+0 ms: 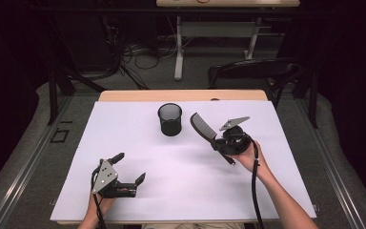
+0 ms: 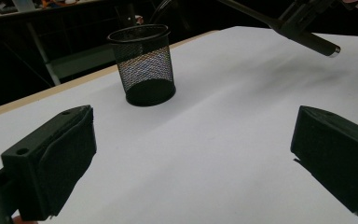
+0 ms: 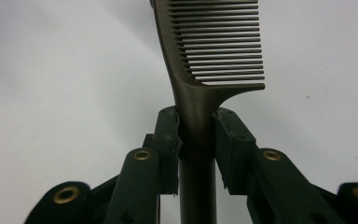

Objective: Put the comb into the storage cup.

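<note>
Right gripper view: two black jaws clench the handle of a dark comb (image 3: 200, 88) just below its toothed head, the teeth running toward 3 o'clock and the spine rising toward 12. Seen from the high view, the right gripper (image 1: 218, 143) is raised above the white table (image 1: 181, 191) at about 3 o'clock from its centre, the right hand (image 1: 248, 157) gripping it from behind with the forearm entering from 5 o'clock; the comb slants up toward 11 o'clock, its handle end poking out toward 5. A black mesh cup (image 1: 170, 119) stands upright at 12 o'clock of the table's centre, just beside the comb's tip; its inside looks dark. At 7 o'clock the left gripper (image 1: 128, 168) rests low, jaws spread wide and holding nothing, pointing toward 2 o'clock.
</note>
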Available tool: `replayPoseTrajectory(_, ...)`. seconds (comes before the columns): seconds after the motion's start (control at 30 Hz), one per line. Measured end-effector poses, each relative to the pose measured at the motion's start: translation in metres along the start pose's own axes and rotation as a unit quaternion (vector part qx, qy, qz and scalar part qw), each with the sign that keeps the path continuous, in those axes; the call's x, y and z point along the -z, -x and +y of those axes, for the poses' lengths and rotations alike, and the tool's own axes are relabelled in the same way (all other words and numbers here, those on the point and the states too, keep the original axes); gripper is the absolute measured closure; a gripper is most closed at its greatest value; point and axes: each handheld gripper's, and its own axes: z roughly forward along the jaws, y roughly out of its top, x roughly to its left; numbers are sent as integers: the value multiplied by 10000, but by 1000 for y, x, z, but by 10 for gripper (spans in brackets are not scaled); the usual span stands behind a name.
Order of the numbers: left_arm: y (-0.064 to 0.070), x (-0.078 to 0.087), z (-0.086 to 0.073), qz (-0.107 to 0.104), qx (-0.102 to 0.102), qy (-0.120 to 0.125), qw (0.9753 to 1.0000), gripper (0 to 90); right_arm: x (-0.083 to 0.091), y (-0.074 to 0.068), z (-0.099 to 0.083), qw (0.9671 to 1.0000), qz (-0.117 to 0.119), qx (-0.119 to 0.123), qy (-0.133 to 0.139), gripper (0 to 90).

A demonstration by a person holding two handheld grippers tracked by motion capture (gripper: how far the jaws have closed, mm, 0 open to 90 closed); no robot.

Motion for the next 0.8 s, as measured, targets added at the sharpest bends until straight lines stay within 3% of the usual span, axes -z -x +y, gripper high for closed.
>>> replayPoseTrajectory(0.33, 0, 0, -1, -4, 5, -8, 10000, 1, 4, 0, 0, 9993, 17, -11, 368, 720)
replayPoseTrajectory(0.8, 0, 2, 0, 33, -24, -11, 10000, 0, 2, -4, 4, 9947, -98, 3, 1023, 721)
